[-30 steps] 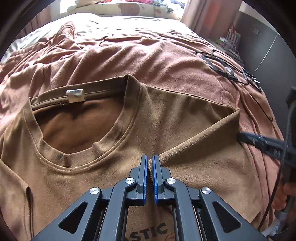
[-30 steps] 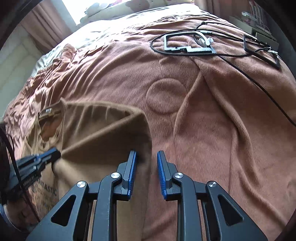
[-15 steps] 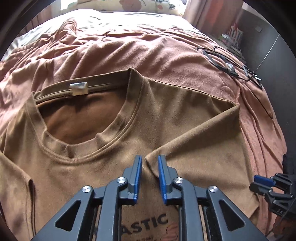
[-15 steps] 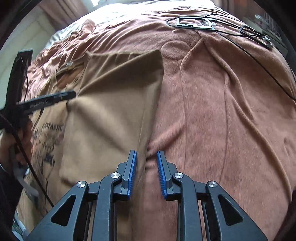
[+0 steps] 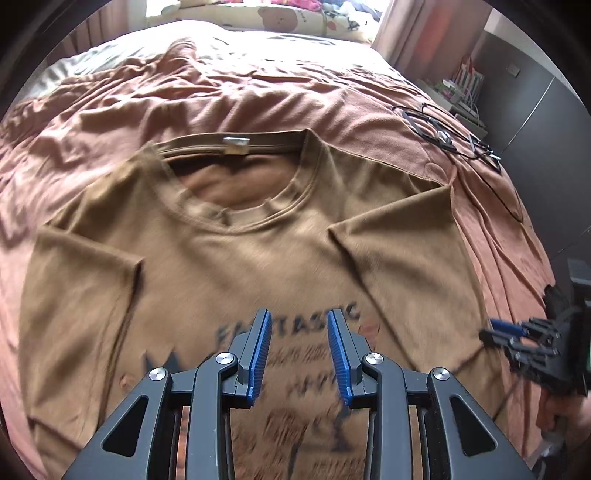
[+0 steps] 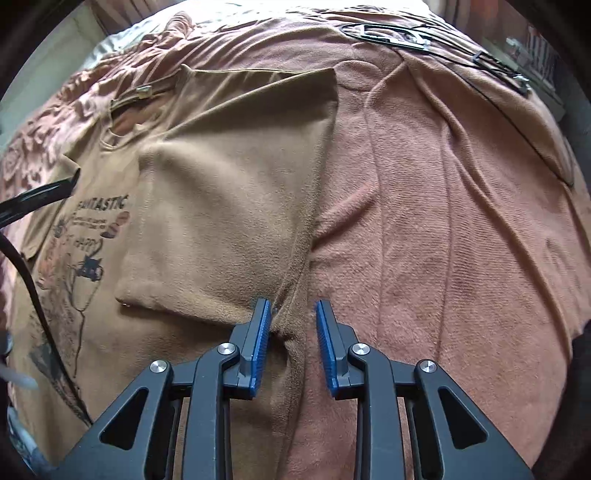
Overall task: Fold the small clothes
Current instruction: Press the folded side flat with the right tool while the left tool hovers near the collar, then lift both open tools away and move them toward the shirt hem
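A brown T-shirt (image 5: 221, 266) with a "FANTASTIC" print lies face up on the bed, collar away from me. Its right sleeve (image 5: 399, 251) is folded inward over the chest. My left gripper (image 5: 299, 314) hovers over the print, its jaws opening with nothing between them. My right gripper (image 6: 291, 302) straddles the shirt's (image 6: 221, 184) folded right edge; its jaws are opening and the pads do not press the cloth. The right gripper (image 5: 496, 334) also shows at the right edge of the left wrist view. One left fingertip (image 6: 66, 184) pokes in at the far left of the right wrist view.
A rust-coloured blanket (image 5: 258, 96) covers the bed, wrinkled around the shirt. Black cables and frames (image 5: 443, 136) lie on it at the far right, also seen as cables (image 6: 391, 35). Pillows (image 5: 288, 18) sit at the head. A dark cabinet (image 5: 535, 110) stands beside the bed.
The left gripper let go of the folded sleeve, opened and drew back over the print. The right gripper slid back along the shirt's right edge.
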A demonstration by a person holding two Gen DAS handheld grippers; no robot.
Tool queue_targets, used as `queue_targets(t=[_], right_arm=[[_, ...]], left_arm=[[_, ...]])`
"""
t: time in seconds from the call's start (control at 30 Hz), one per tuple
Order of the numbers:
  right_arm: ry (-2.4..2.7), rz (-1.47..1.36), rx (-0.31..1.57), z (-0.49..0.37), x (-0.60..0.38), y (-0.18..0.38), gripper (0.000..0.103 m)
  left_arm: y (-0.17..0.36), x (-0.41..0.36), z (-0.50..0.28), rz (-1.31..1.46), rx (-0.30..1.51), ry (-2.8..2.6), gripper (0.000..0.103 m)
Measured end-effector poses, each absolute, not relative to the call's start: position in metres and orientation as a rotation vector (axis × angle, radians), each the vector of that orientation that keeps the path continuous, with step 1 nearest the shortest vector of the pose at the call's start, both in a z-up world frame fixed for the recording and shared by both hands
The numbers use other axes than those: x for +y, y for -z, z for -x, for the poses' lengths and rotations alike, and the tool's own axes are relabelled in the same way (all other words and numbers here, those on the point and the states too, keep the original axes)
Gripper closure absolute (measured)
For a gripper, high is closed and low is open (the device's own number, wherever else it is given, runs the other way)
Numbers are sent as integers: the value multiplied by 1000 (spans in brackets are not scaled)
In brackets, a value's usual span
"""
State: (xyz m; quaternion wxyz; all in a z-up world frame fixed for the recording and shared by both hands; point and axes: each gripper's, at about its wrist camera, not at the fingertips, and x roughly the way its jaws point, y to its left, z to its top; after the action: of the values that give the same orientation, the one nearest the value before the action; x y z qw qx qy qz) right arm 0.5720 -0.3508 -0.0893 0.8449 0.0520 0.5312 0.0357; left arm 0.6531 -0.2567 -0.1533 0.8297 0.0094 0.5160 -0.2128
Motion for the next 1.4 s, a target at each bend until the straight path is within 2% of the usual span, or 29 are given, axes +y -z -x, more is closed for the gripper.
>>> queue_targets(t=[0.27,0.3,0.4,0.47,0.53,0.57,0.63,0.7,0.8,0.9,1.4], right_arm=[[-25,-185,1123,-557,-354,78,80],[-25,-197,1114,-552,-354,73,77],[-34,-229,1094,-534,-358,59,76],[-31,-233,1067,-515,-360,46,61],[-38,-240,1040,-500,-360,35,38],[-45,-250,1024,-490,-359,28,35],[-51,-260,1000,-474,-358,17,21],[-50,-257,977,-455,-355,6,16],[-32,-256,937,-425,-350,-9,0],[-46,-273,909,-401,-347,-20,0],[-64,-290,804,-295,-335,-38,0]], left_arm=[[136,-200,-616,15,1090,406,69],[134,-194,-611,26,1092,402,69],[124,-175,-596,48,1085,385,60],[112,-161,-582,58,1060,369,52],[101,-150,-569,67,1034,352,41],[96,-146,-562,71,1025,347,39],[88,-135,-546,73,1009,333,28],[80,-126,-531,73,994,325,21],[69,-111,-507,82,961,302,7],[62,-96,-484,90,937,265,1],[44,-26,-395,134,870,215,0]])
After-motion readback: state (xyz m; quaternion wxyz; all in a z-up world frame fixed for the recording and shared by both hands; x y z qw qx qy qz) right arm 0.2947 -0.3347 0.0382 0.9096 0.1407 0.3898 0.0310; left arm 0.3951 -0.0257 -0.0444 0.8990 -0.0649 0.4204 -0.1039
